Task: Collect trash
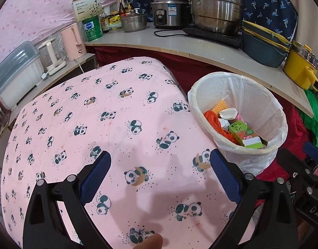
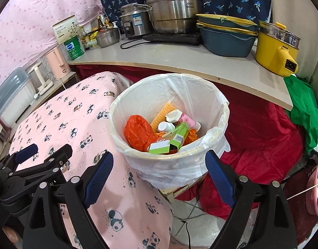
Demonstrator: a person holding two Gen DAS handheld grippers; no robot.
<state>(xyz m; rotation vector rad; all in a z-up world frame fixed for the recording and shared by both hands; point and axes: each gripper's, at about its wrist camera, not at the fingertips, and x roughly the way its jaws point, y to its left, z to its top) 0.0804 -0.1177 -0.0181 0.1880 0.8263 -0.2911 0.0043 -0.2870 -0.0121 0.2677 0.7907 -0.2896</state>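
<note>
Your left gripper (image 1: 160,159): spread, empty, over pink panda-print cloth (image 1: 109,124) | your right gripper (image 2: 159,164): spread, empty, before white bag-lined round trash bin (image 2: 200,161) holding green carton (image 2: 177,137), orange plastic bag (image 2: 138,132)

A table covered by a pink panda-printed cloth (image 1: 109,112) is seen, bare of objects. Behind it, a curved grey countertop (image 2: 179,62) is loaded with steel pots (image 2: 173,10), stacked blue-yellow basins (image 2: 225,37) and a yellow electric pot (image 2: 273,47).

The panda-print table (image 1: 96,114) lies bare under the left claw (image 1: 160,161), leaving open room across it. The trash bin (image 2: 171,161) stands just beside its edge, mouth unobstructed from above, though a shelf (image 2: 179,62) crowded with pots overhangs behind.
</note>
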